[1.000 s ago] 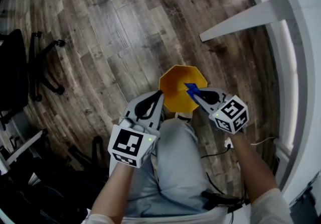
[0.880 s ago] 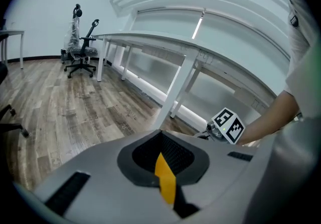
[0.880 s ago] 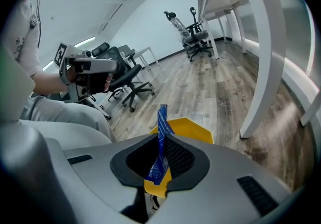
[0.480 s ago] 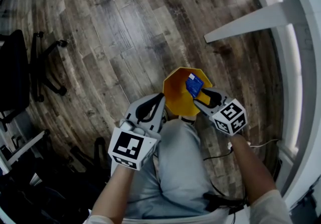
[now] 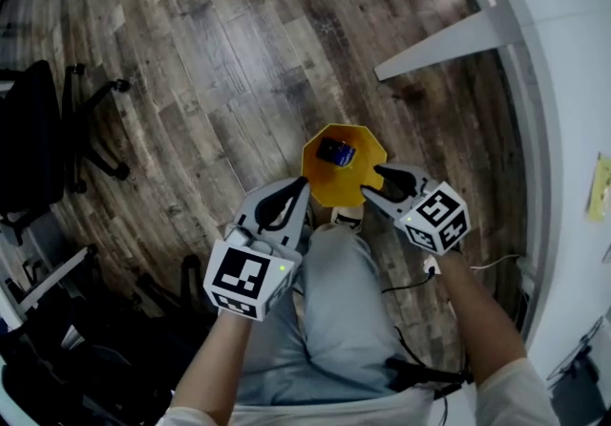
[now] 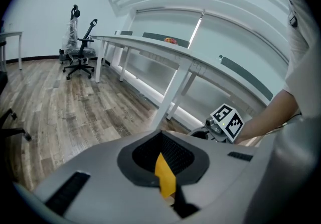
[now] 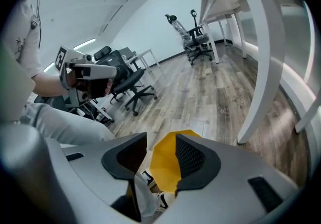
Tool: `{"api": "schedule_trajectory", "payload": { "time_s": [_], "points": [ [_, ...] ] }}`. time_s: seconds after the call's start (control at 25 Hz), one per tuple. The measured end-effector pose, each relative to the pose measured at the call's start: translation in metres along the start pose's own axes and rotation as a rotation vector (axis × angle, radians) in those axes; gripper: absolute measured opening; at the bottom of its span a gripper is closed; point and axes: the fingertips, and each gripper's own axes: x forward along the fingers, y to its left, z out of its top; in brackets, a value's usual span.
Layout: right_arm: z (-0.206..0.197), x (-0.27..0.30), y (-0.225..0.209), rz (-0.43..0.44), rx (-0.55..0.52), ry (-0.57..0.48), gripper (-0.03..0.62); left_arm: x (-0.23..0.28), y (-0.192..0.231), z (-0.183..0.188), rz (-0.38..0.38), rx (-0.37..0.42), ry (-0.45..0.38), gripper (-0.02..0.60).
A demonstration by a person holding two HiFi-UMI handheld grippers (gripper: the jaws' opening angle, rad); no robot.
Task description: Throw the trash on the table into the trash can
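Right claw (image 7: 160, 140): jaws spread, they have just been opening, nothing pinched. Between them only the yellow trash can (image 5: 351, 185) shows, beyond and below.

Left claw (image 6: 163, 142): jaws pressed almost together, holding nothing. A thin yellow sliver of the can is visible through the slit.

Both claws hang over the can's near rim, left one just beside it, right one overlapping its edge in the head view.

Blue packet (image 5: 334, 151) lies inside the can, toward the far wall, apart from both claws. Its print is too small to read.

Markings: each claw carries a marker cube (image 5: 437, 217) with black-and-white square codes, no letters legible.

The can stands on the wood-plank floor (image 5: 210, 52), right in front of the person's leg (image 5: 334, 319). White bench (image 5: 563, 80) runs along the right, and a yellowish item sits on it near the frame edge, detail unclear. Black office chair (image 5: 29, 128) is at far left, well apart.
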Motion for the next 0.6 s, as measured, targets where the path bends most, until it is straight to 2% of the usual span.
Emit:
{"api": "schedule_trajectory", "payload": {
  "time_s": [0.08, 0.2, 0.24, 0.44, 0.6],
  "points": [
    [0.029, -0.021, 0.018, 0.033, -0.026, -0.037, 0.172, -0.012, -0.012, 0.017, -0.008, 0.003, 0.000, 0.002],
    [0.078, -0.052, 0.043, 0.057, -0.076, -0.115, 0.078, -0.030, -0.027, 0.041, -0.013, 0.019, -0.003, 0.002],
    [0.094, -0.063, 0.052, 0.063, -0.091, -0.141, 0.064, -0.036, -0.033, 0.050, -0.016, 0.025, -0.009, 0.002],
    [0.166, -0.126, 0.103, 0.090, -0.152, -0.239, 0.043, -0.071, -0.071, 0.102, -0.037, 0.046, -0.033, 0.002],
    [0.215, -0.182, 0.145, 0.081, -0.171, -0.305, 0.041, -0.107, -0.100, 0.137, -0.052, 0.078, -0.044, 0.002]
  ]
}}
